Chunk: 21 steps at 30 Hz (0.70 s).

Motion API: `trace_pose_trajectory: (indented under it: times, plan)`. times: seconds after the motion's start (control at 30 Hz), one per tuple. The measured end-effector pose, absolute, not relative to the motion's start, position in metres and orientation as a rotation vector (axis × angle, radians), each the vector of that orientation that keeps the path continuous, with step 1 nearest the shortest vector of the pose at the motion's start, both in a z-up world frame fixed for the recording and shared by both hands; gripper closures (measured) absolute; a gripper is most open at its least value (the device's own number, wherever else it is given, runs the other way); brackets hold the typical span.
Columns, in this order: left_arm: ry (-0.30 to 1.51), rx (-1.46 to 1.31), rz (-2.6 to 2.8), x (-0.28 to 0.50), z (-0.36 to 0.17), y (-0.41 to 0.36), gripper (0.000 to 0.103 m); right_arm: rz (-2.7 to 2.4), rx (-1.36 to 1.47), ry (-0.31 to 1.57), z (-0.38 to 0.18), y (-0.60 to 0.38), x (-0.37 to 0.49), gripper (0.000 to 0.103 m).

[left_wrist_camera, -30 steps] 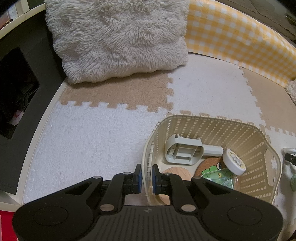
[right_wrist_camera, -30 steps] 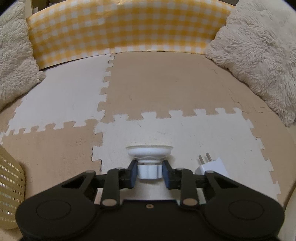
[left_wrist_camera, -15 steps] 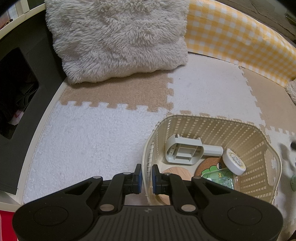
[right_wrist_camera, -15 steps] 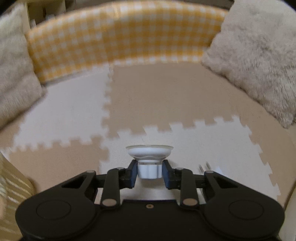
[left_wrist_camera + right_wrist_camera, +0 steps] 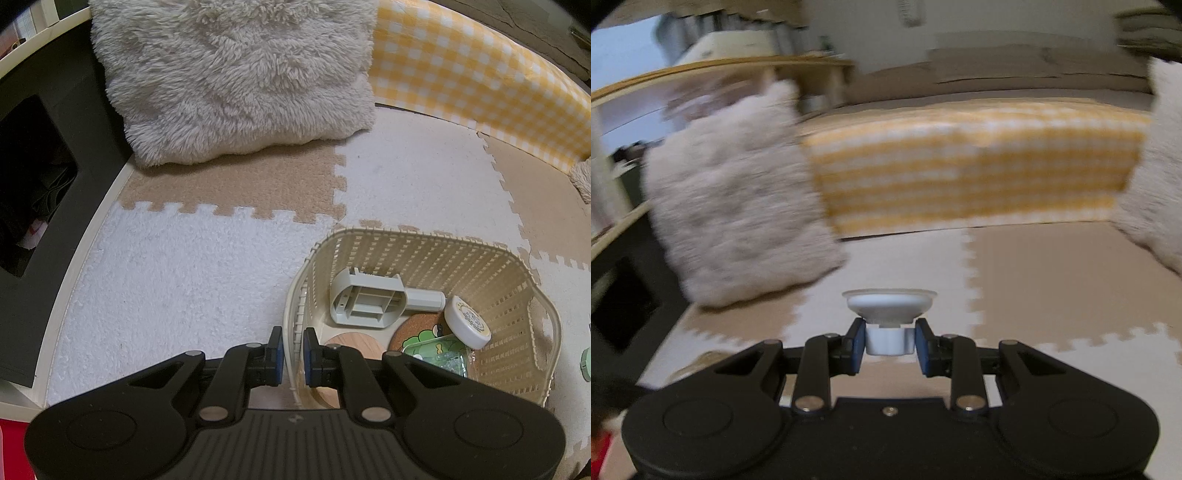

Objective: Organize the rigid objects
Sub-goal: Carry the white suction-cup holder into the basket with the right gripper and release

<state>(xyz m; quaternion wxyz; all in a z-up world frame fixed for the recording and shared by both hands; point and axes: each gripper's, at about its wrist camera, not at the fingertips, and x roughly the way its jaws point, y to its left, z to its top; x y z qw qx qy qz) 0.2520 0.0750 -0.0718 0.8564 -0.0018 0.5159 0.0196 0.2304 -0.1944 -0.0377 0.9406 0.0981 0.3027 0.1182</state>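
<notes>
1. The left gripper (image 5: pixel 293 356) is clamped on the near-left wall of the cream basket (image 5: pixel 513 273), one blue pad outside the wall and one inside.
2. Inside the basket, a grey plastic bracket (image 5: pixel 367 301) lies against the far wall, with a white round disc (image 5: pixel 467 326) leaning at its right end.
3. On the basket floor sit a wooden coaster (image 5: pixel 354 341) just beyond the inner finger, a cork coaster (image 5: pixel 419 330) beside it, and a green frog-printed packet (image 5: pixel 434 350) overlapping the cork one.
4. The basket stands on the puzzle floor mat (image 5: pixel 177 277) of white and tan tiles, near the mat's front-right part; a fluffy white pillow (image 5: pixel 236 77) rests at the far-left edge, against a yellow checked bumper (image 5: pixel 472 77) along the far edge.
5. The right gripper (image 5: pixel 890 341) is closed on the stem of a white suction cup (image 5: pixel 890 302), its wide dish facing away from the camera, held in the air above the mat.
6. The right wrist view is motion-blurred; beyond the cup are the pillow, the bumper and the tiles.
</notes>
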Motion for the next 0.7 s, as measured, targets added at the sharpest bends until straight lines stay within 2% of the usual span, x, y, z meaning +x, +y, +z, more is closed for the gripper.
trace_pose_trajectory:
  times: [0.33,0.7]
  plan:
    - [1.084,-0.004,0.041,0.252,-0.072,0.075,0.092,0.509,0.076,0.787,-0.05,-0.112,0.229,0.073]
    - [1.084,-0.014,0.038,0.252,-0.073,0.074,0.092,0.545,-0.074,0.983,-0.08,-0.061,0.256,0.074]
